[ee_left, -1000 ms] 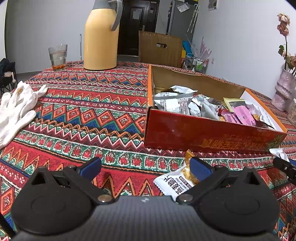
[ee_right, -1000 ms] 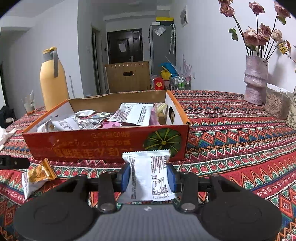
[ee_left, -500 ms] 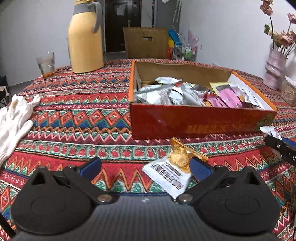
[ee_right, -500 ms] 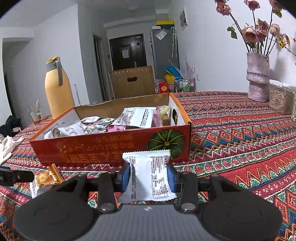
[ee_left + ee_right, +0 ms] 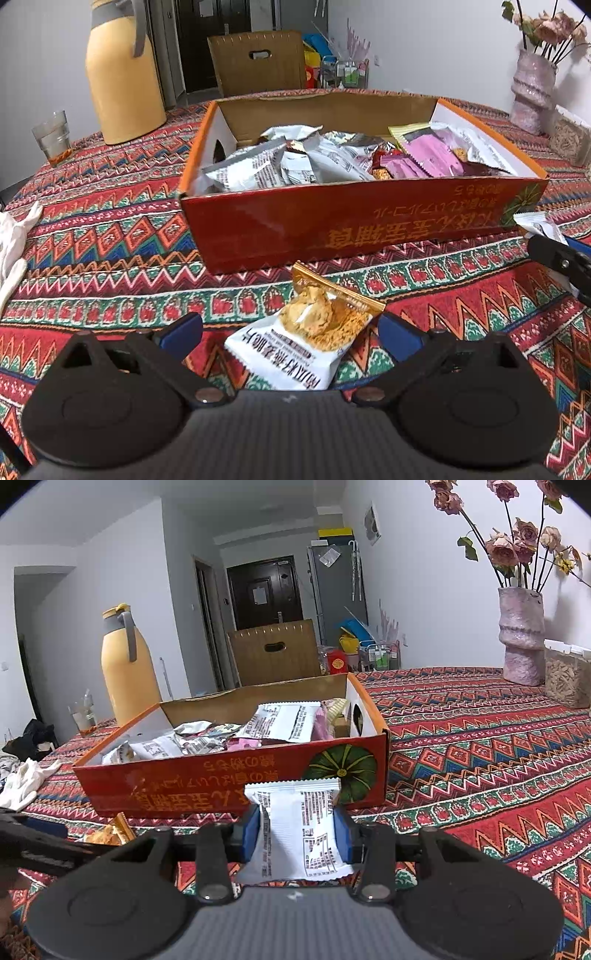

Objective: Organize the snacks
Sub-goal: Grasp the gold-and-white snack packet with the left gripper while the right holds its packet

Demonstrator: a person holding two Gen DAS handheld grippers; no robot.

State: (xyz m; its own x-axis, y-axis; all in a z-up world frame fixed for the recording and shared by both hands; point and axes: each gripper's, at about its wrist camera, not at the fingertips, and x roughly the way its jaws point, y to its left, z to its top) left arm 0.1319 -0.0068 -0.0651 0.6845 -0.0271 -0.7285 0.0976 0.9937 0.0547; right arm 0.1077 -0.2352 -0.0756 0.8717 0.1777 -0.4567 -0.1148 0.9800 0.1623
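Observation:
A red cardboard box (image 5: pixel 354 225) (image 5: pixel 229 775) sits on the patterned tablecloth and holds several silver, white and pink snack packets. A white and orange snack packet (image 5: pixel 306 332) lies on the cloth in front of the box, between the open fingers of my left gripper (image 5: pixel 290 332). Its tip shows at the left of the right wrist view (image 5: pixel 107 834). My right gripper (image 5: pixel 297 830) is shut on a white snack packet (image 5: pixel 299 830) and holds it in front of the box's right end. That packet's corner shows in the left wrist view (image 5: pixel 535 223).
A yellow thermos jug (image 5: pixel 123 70) (image 5: pixel 127 668) and a glass (image 5: pixel 53 136) stand at the far left. White gloves (image 5: pixel 13 240) lie at the left edge. A pink vase with flowers (image 5: pixel 521 635) and a jar (image 5: pixel 567 677) stand at the far right.
My left gripper has moved right and closer over the white and orange packet, which now lies between its open fingers. My right gripper has risen slightly, still holding the white packet.

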